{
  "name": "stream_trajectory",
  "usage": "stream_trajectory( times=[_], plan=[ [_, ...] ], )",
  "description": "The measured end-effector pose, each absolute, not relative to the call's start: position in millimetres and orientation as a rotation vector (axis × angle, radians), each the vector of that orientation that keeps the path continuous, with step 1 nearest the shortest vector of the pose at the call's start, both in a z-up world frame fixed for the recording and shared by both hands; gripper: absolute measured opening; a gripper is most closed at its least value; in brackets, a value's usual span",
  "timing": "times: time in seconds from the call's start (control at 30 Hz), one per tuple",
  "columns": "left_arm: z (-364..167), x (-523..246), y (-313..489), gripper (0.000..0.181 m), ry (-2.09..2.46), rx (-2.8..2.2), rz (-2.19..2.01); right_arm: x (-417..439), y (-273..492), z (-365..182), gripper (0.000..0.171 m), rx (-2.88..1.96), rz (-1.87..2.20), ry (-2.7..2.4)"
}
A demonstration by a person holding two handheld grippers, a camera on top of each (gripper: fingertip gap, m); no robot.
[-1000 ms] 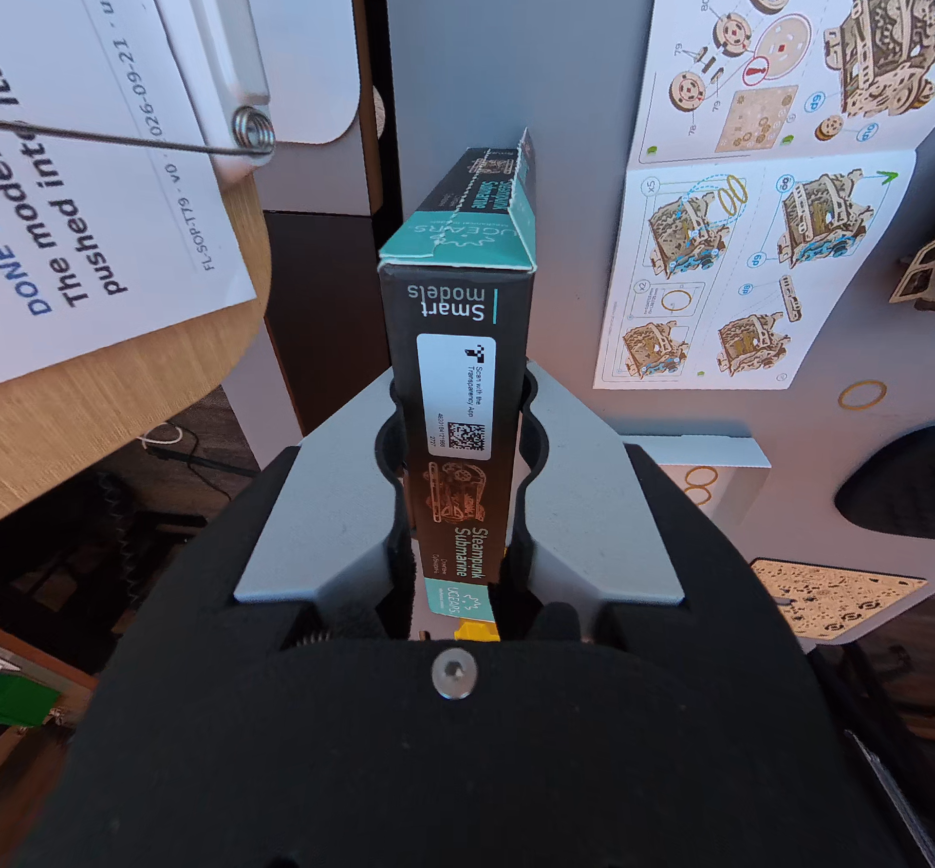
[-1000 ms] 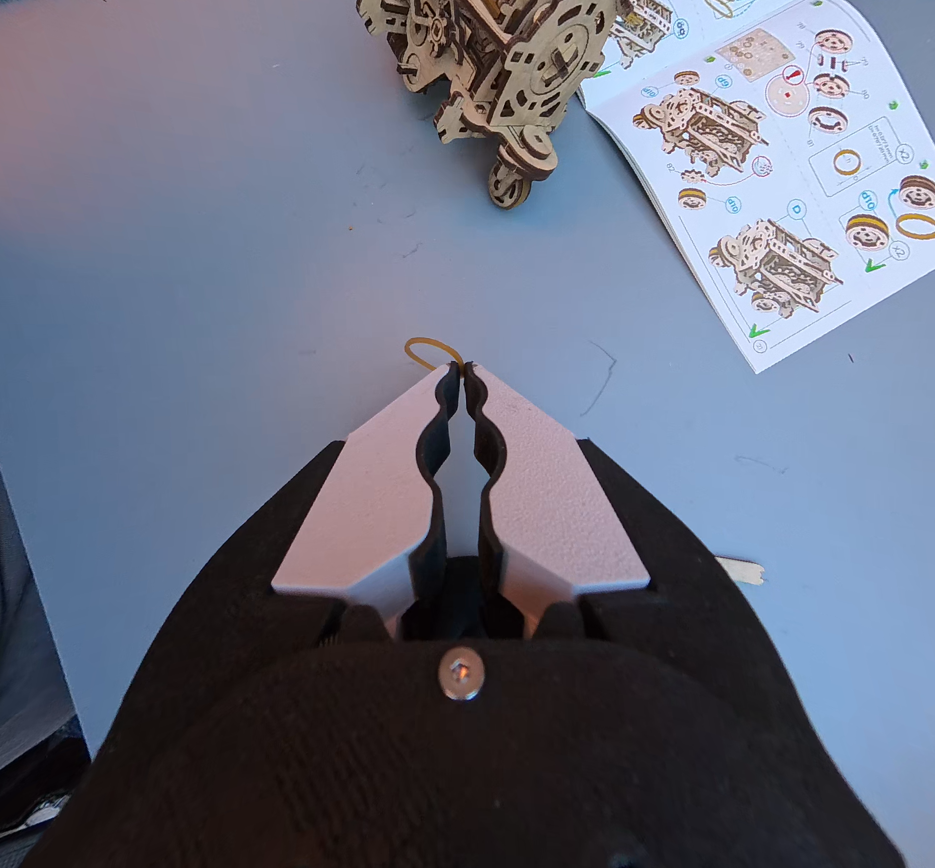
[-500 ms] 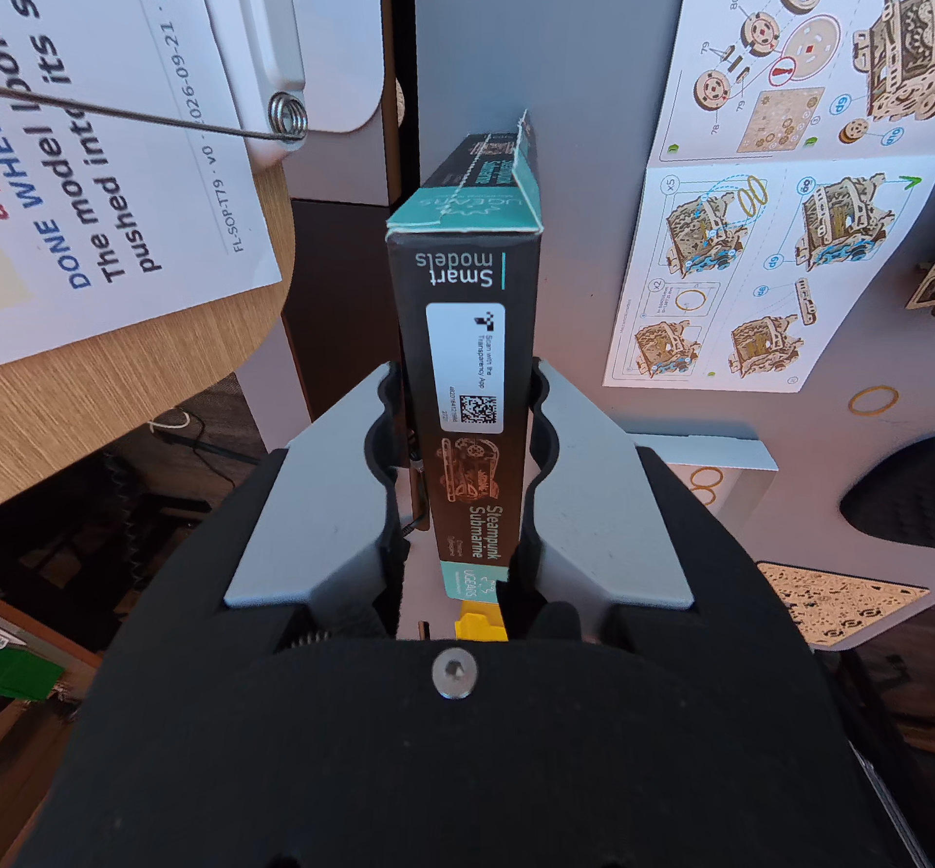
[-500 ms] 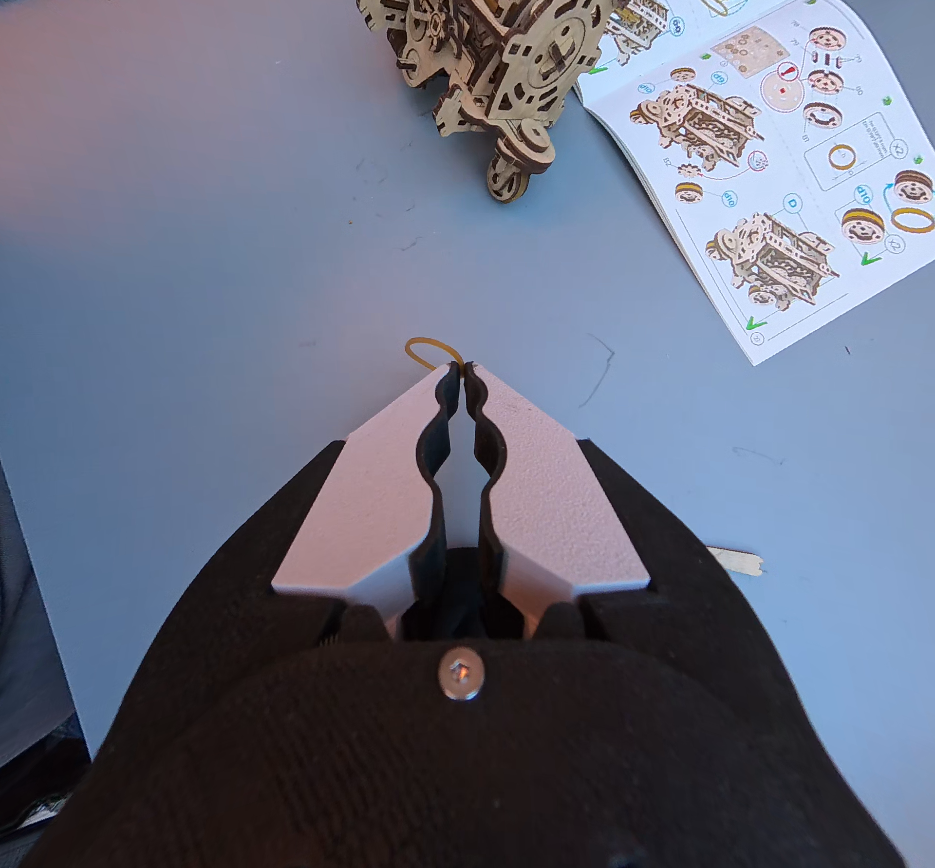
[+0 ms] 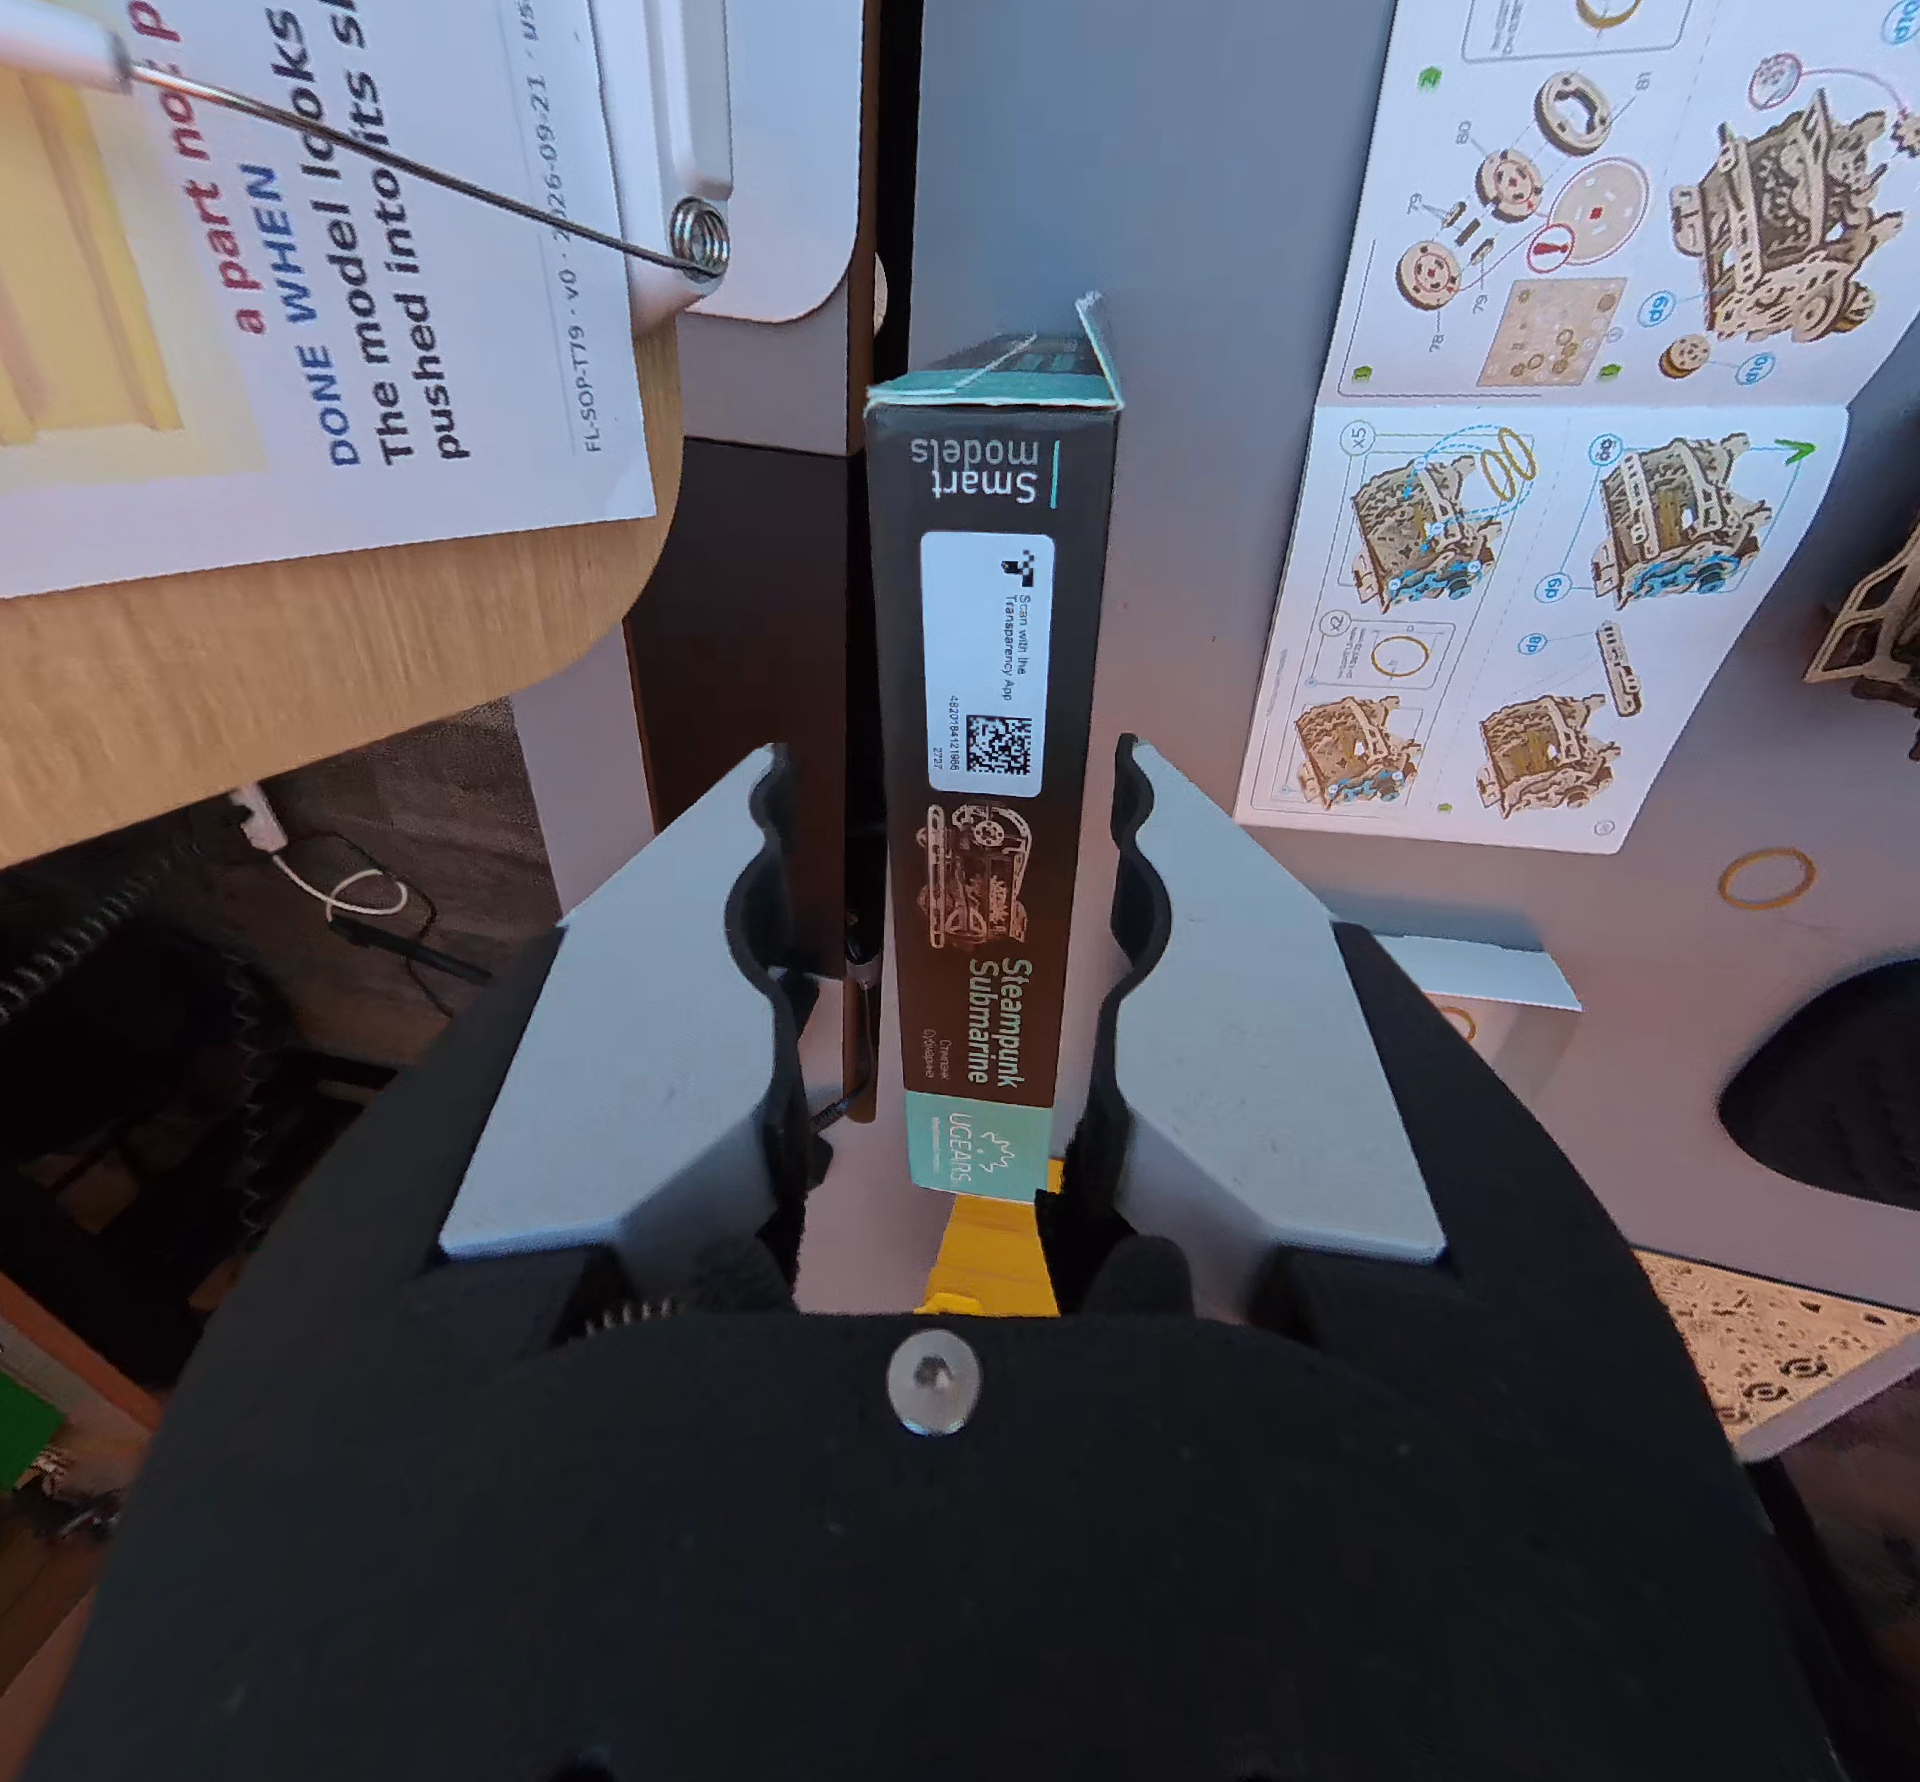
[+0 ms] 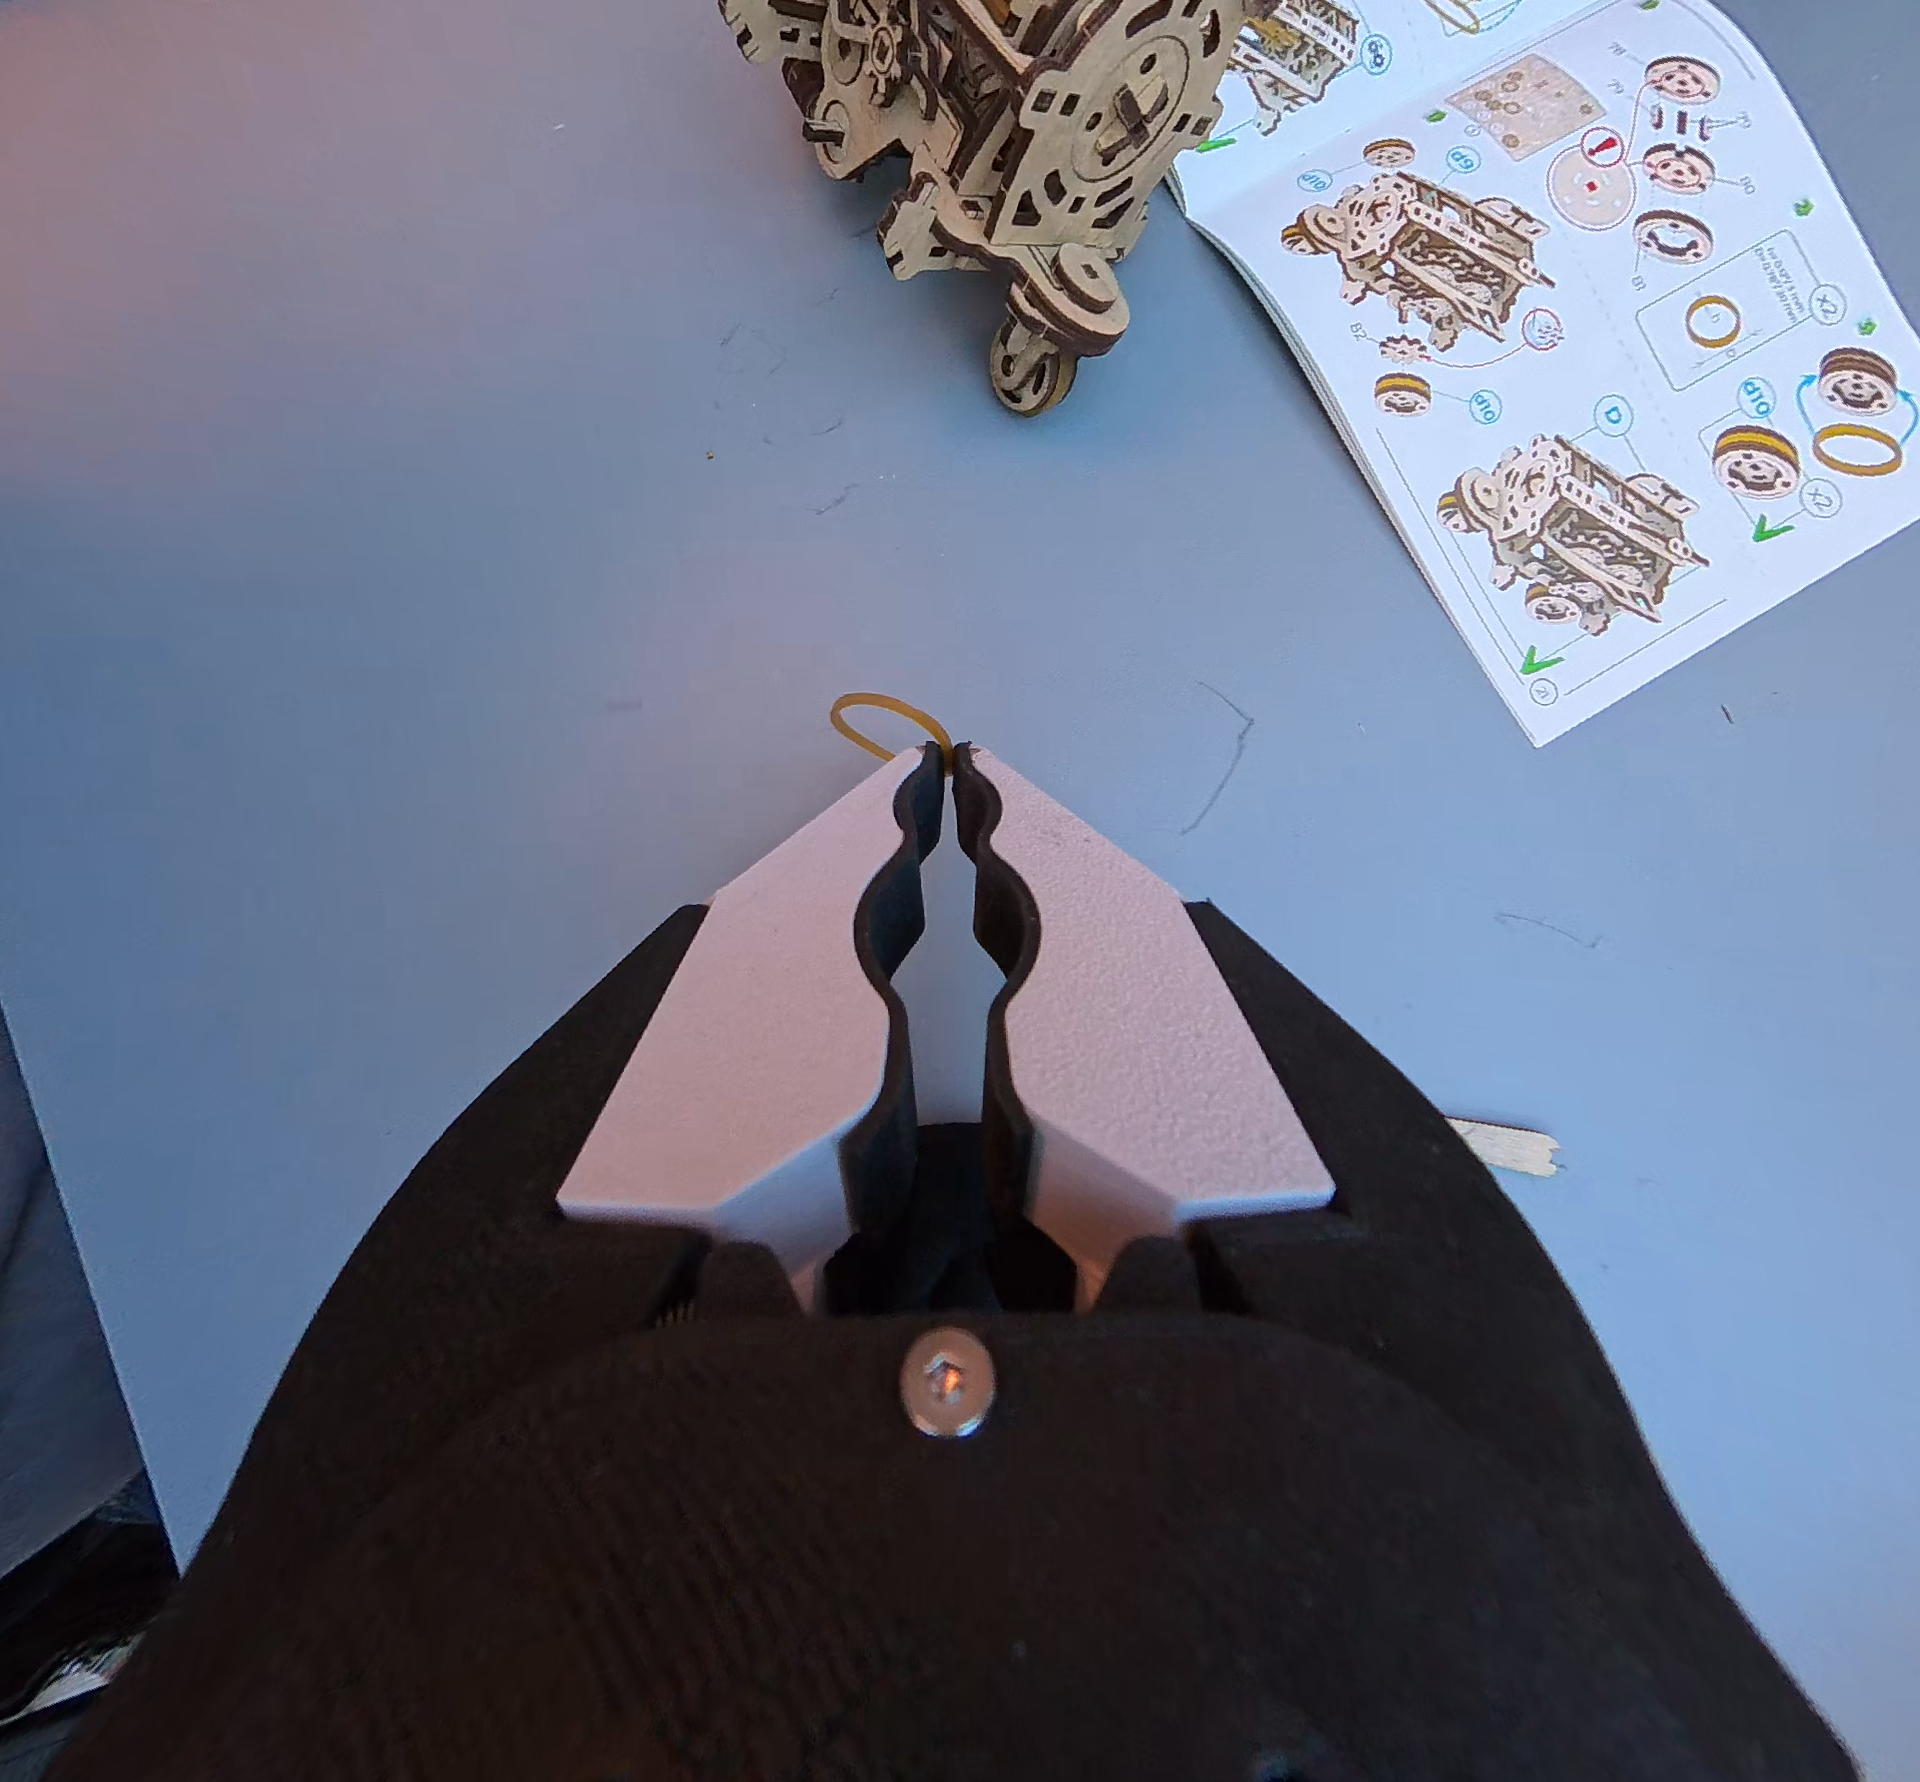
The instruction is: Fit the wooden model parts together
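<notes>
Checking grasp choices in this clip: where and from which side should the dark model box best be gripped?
Grip the dark model box across its two broad faces, on the lower half, coming end-on along its length. It stands narrow-edge toward the open left claw, whose fingers already straddle that slim width with gaps either side.

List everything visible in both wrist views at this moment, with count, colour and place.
Tall dark cardboard box with teal ends: one, standing on the table between the left jaws, untouched.
Open white instruction booklet: one, on the table right of the model.
Pale brown wooden gear model: one, far on the grey table.
Yellow rubber band: one, pinched at the right jaws' tips; another lies loose near the booklet.
Laser-cut wooden parts sheet: one, tan, table edge.
Printed white sheet: one, on a light wooden surface, left.
Left gripper: grey and black, open.
Right gripper: shut.
</notes>
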State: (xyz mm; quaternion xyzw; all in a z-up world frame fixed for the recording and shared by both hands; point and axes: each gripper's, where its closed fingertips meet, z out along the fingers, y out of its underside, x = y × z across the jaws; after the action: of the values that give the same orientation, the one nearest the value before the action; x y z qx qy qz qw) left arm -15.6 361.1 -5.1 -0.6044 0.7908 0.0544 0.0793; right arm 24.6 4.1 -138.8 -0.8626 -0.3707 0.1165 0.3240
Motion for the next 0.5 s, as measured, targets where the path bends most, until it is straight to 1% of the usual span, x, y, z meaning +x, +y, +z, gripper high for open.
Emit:
stream_trajectory(
  times=[0.03, 0.2, 0.3, 0.4, 0.5],
  plan=[
    [-1, -15, 360, 0.061, 2.354, -1.802, 0.149, 24, 4, -139, 0.0, -2.261, 0.304, -0.973],
    [16, -17, 350, 0.063, 2.304, -1.779, 0.097, 25, 6, -136, 0.0, -2.256, 0.291, -0.968],
    [39, -13, 335, 0.064, 2.194, -1.713, -0.024, 27, 8, -131, 0.0, -2.245, 0.283, -0.949],
    [75, -13, 300, 0.067, 2.012, -1.554, -0.193, 31, 12, -123, 0.0, -2.223, 0.274, -0.914],
    [101, -35, 254, 0.065, 1.767, -1.45, -0.372, 35, 18, -111, 0.0, -2.196, 0.236, -0.875]
  ],
)
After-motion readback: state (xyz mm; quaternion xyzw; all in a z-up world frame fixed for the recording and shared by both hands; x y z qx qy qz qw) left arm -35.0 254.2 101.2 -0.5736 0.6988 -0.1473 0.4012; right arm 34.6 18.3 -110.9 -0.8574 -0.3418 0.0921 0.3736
